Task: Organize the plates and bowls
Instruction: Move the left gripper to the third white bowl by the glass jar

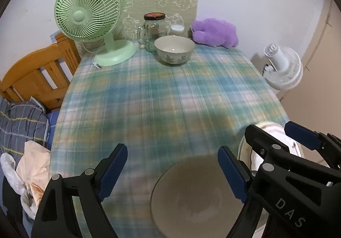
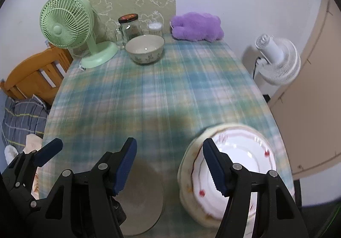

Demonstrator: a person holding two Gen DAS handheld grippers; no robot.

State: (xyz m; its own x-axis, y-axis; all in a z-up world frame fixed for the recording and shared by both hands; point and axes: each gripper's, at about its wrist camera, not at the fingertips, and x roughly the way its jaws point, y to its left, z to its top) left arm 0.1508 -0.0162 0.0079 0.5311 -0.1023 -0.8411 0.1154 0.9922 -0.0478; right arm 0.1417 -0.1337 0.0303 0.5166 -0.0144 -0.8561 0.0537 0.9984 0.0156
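Two hand-held grippers tilted down, both spread and empty.
Left hand-held gripper (image 1: 172, 171) above grey bowl (image 1: 198, 197); right hand-held gripper (image 2: 169, 166) beside stacked plates (image 2: 240, 152).

Green fan (image 1: 87, 9), glass jar (image 1: 153, 29) and purple plush (image 1: 215, 32) line the wall.

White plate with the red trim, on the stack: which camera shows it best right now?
The right wrist view. There the white plate shows most of its face and rim atop the stack, with only one gripper finger crossing it. In the left wrist view the right gripper covers the plate, leaving slivers.
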